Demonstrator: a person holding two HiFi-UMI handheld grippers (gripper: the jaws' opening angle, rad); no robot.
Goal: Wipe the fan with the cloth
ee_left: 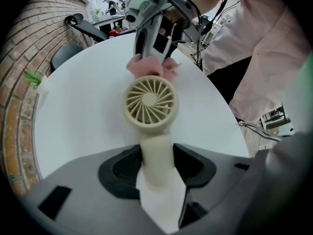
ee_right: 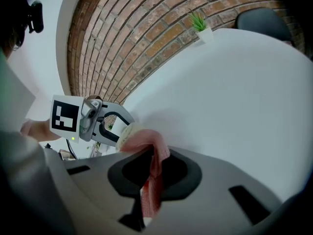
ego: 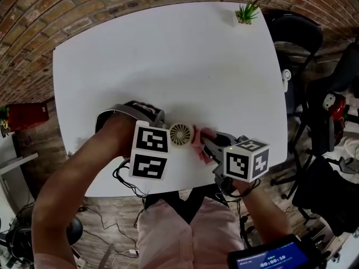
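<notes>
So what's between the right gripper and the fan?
The pink cloth, bunched at the far rim of the fan; the left gripper view shows it.

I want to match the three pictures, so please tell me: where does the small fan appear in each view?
Head view: the fan is at lower centre of the picture.
Left gripper view: at centre, its handle clamped by the left gripper.
Right gripper view: lower left, only a cream edge behind the pink cloth.
Shared landmark: the potted plant.
</notes>
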